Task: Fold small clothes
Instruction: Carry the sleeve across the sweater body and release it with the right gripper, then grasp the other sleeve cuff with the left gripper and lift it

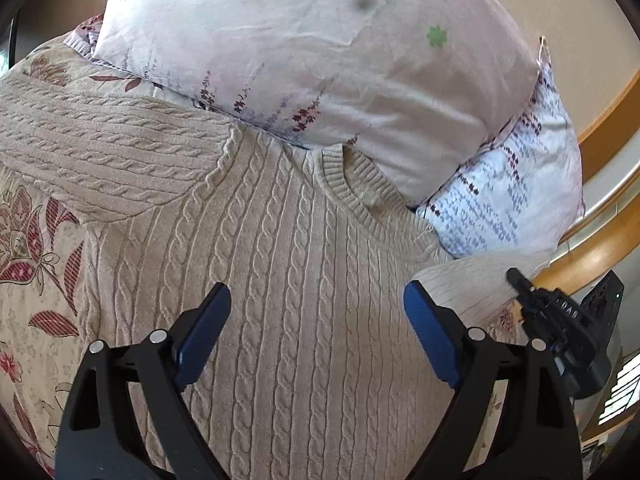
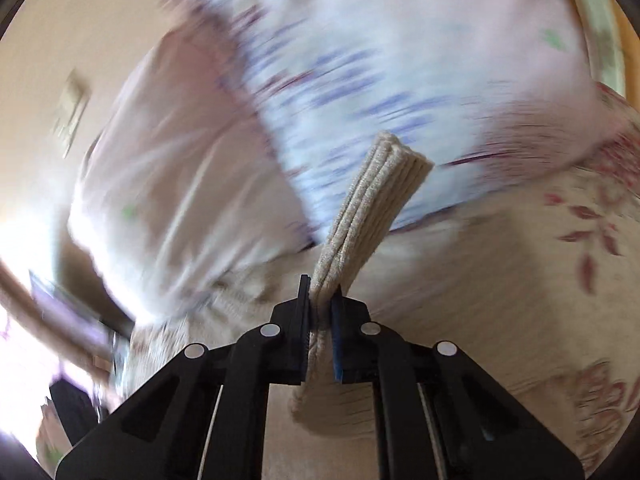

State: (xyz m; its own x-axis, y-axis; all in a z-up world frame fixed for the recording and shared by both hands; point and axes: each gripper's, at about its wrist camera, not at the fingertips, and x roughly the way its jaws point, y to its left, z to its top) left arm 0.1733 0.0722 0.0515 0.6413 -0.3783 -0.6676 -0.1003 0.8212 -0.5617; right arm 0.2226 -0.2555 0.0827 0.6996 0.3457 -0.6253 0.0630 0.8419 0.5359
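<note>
A beige cable-knit sweater (image 1: 280, 264) lies flat on a floral bedspread, its neckline toward the pillows. One sleeve (image 1: 108, 152) is folded across at the upper left. My left gripper (image 1: 316, 312) is open and empty, just above the sweater's chest. The other sleeve (image 1: 472, 280) lifts off at the right, held by my right gripper (image 1: 516, 276). In the right wrist view my right gripper (image 2: 321, 304) is shut on the ribbed sleeve cuff (image 2: 372, 200), which sticks up between the fingers. That view is blurred by motion.
Two floral pillows (image 1: 320, 52) rest against the sweater's neckline at the head of the bed. The floral bedspread (image 1: 28, 248) shows at the left. A wooden bed rail (image 1: 600, 240) curves along the right.
</note>
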